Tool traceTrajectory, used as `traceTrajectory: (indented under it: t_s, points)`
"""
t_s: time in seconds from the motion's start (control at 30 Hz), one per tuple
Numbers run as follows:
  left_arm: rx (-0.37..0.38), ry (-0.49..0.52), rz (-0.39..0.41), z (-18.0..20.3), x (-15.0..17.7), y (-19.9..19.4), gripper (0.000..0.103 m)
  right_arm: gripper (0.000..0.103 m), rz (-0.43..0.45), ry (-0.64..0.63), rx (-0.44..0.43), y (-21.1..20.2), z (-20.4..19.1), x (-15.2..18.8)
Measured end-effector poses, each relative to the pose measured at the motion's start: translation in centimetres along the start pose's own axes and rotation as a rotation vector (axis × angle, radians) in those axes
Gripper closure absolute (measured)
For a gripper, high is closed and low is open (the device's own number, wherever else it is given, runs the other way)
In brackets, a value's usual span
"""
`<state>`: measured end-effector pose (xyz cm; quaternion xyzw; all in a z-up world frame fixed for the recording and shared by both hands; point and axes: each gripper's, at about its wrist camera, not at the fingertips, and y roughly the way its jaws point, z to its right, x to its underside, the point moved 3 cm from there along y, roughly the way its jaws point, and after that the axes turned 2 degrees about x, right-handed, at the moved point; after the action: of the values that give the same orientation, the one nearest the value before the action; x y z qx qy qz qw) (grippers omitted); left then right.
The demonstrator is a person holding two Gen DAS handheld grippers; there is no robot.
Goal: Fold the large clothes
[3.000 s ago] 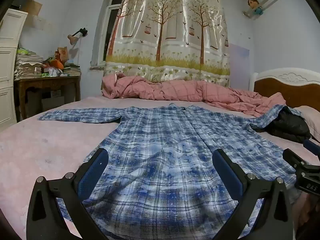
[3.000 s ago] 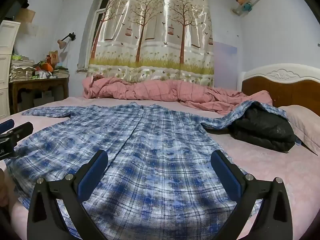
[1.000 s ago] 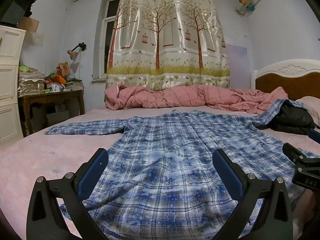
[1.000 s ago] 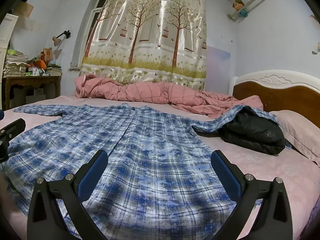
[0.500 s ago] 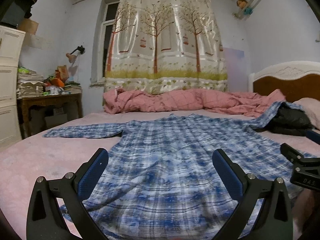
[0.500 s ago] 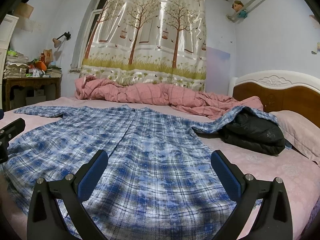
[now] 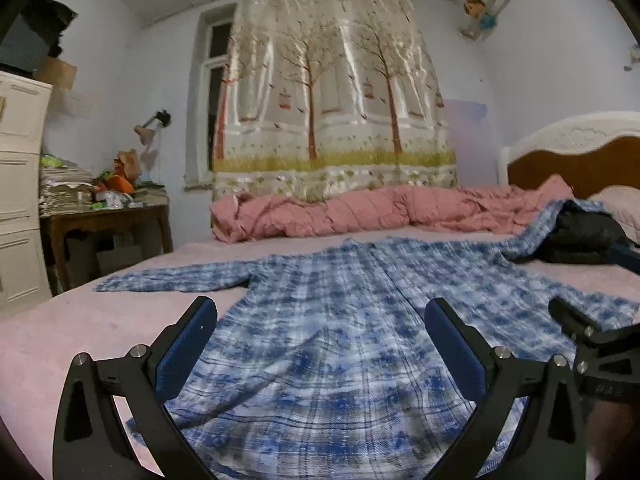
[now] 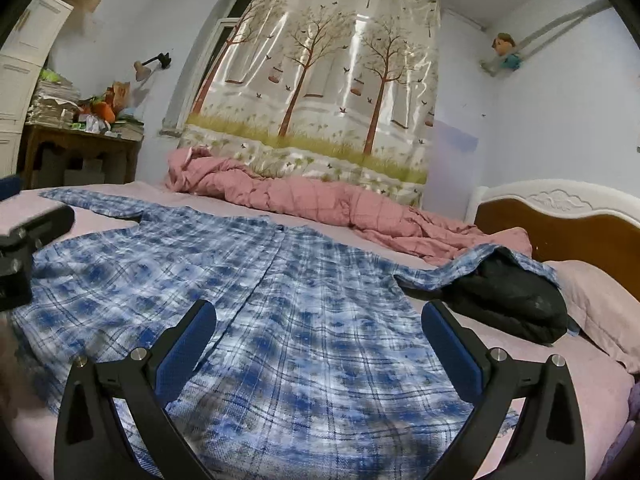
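In the left wrist view, the left tool [image 7: 320, 320] hangs low over the near hem of the shirt [image 7: 340, 320], and its two fingers [image 7: 188, 344] stand wide apart with nothing between them. The shirt is blue plaid and lies flat on the pink bed [image 7: 60, 336], spread open, with the collar at the far side. Its left sleeve stretches out to the left. Its right sleeve goes up onto a black bundle [image 7: 580, 236] at the far right. The right tool [image 7: 592, 340] shows at the right edge, just above the cloth. A pink quilt [image 7: 360, 212] lies crumpled along the far side of the bed, below a curtain [image 7: 332, 100] with trees. A table [image 7: 104, 220] with clutter stands at the far left.

In the right wrist view, the right tool [image 8: 318, 320] hangs over the right part of the shirt [image 8: 280, 300], its fingers also wide apart and holding nothing. The left tool [image 8: 28, 236] shows at the left edge. The right sleeve lies over the black bundle [image 8: 508, 304], which sits beside a pillow [image 8: 600, 304] near the headboard [image 8: 560, 216]. The quilt [image 8: 320, 204] lies beyond the collar.
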<state>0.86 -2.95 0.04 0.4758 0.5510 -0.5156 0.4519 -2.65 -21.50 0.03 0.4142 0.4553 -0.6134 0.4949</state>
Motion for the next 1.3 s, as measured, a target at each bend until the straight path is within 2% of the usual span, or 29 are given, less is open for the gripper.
traceTrajectory:
  t_s: [0.07,0.5,0.67,1.3]
  points:
    - [0.012,0.006,-0.019,0.2,0.1,0.4,0.000,0.000,0.005,0.017,0.011,-0.1,0.3,0.0]
    - [0.027,0.036,0.016,0.9,0.1,-0.5,0.000,0.000,-0.064,0.032,-0.002,1.1,0.9,0.2]
    - [0.035,0.009,-0.006,0.4,0.1,0.0,0.000,0.000,-0.057,0.031,0.006,1.1,0.8,0.2]
    - [0.026,0.022,0.010,0.3,0.0,-0.1,0.000,0.000,-0.064,0.020,0.004,1.2,0.7,0.2]
